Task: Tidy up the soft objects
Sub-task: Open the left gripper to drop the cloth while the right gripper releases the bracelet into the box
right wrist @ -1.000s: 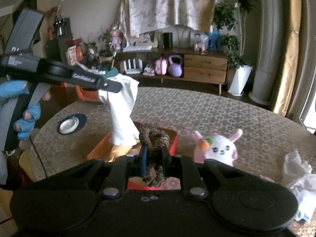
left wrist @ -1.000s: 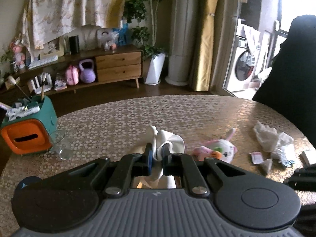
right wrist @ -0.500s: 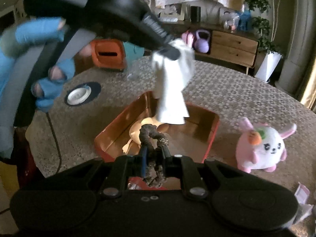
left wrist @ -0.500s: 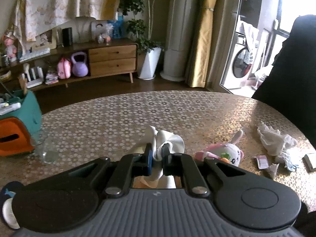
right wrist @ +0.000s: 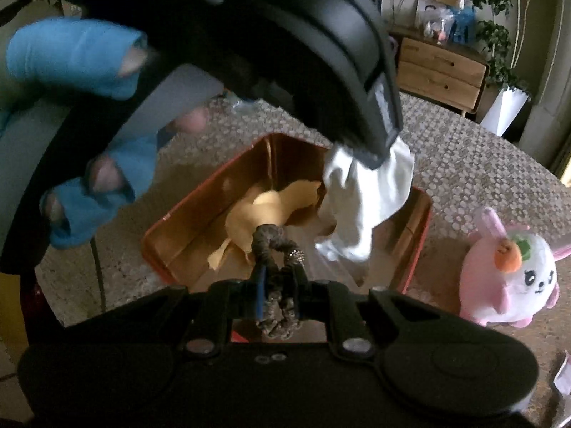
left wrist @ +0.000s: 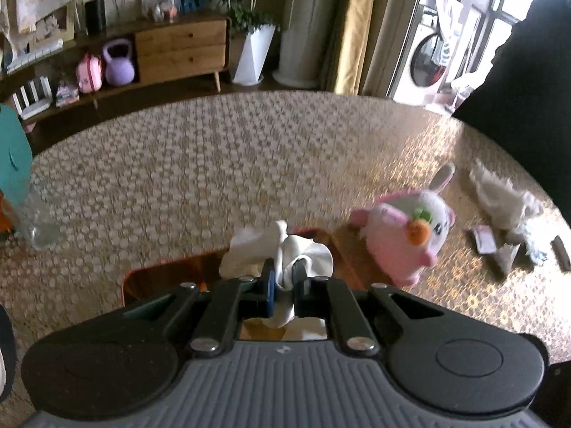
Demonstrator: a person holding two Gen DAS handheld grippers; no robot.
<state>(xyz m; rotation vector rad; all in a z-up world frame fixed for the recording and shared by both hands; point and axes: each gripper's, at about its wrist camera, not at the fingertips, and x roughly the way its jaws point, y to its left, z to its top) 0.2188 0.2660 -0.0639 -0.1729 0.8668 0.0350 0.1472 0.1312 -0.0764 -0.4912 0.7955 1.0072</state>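
The left gripper (left wrist: 284, 275) is pinching a limp white cloth (right wrist: 367, 199), dangling over the rectangular orange tin (right wrist: 167, 228). The right gripper (right wrist: 280, 281) is clamping a knotted brown scrunchie (right wrist: 276, 246). At three o'clock of the tin, a fuzzy pink bunny plush (right wrist: 510, 271) is sitting on the patterned table (left wrist: 200, 164).

Home living room — wooden sideboard (left wrist: 180, 51), potted plant (left wrist: 249, 25), washing machine (left wrist: 428, 60) (doorway beyond)
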